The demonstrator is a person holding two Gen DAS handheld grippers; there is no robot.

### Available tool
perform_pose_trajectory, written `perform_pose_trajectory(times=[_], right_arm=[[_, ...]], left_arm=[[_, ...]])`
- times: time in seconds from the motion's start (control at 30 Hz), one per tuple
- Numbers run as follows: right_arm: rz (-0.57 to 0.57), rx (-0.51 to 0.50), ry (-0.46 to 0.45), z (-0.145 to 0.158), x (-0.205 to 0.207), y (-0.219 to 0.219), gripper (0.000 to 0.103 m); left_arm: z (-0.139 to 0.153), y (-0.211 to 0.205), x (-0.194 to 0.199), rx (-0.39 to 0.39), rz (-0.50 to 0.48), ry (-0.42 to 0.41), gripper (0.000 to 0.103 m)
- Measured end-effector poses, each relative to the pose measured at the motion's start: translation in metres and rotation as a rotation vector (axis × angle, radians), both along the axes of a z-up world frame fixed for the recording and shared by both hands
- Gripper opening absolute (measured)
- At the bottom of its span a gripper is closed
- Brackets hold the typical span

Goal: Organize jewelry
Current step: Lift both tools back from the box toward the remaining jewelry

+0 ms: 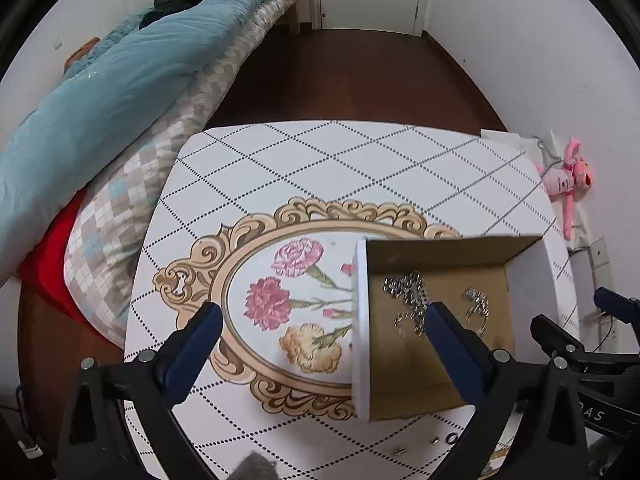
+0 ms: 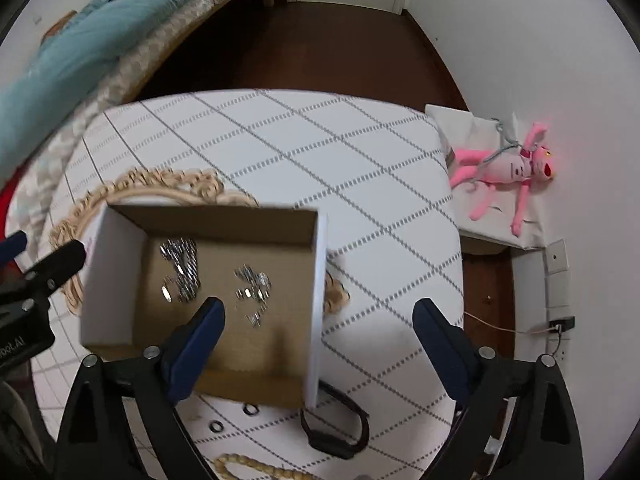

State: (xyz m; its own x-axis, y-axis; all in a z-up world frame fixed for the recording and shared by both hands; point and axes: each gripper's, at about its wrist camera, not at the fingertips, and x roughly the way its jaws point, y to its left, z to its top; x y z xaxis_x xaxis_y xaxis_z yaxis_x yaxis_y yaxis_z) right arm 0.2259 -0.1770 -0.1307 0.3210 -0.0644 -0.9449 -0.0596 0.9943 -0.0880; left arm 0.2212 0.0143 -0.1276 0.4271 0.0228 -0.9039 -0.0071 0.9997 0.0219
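Observation:
An open cardboard box (image 1: 440,364) with white outer walls sits on the patterned table (image 1: 320,168); it also shows in the right wrist view (image 2: 240,344). Silver chain jewelry (image 1: 412,300) and a second silver piece (image 1: 476,304) lie inside it, also seen from the right (image 2: 184,268) (image 2: 252,280). My left gripper (image 1: 320,320) is open, straddling the box's left wall. My right gripper (image 2: 320,316) is open, straddling the box's right wall. Small dark rings (image 2: 216,426), a black band (image 2: 340,428) and a beaded strand (image 2: 248,466) lie on the table near the box.
A bed with a teal quilt (image 1: 100,92) stands left of the table. A pink plush toy (image 2: 512,168) lies on a white surface at the right by the wall. Dark wood floor (image 1: 340,76) lies beyond the table.

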Motion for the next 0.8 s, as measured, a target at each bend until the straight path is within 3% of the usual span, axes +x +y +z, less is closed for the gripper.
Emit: perform_pose_trajectory(times=[0.3,0.8], right_arm=[[-0.018,0.008,-0.017,-0.002,-0.031,-0.007,0.099],[-0.063,0.029,-0.220,0.081,-0.099,-0.025,0.099]], left_arm=[[0.002,-0.006,-0.034,-0.012,0.001,-0.011,0.103],[0.074,-0.015,-0.100,-0.010,-0.005,-0.163,0.103]])
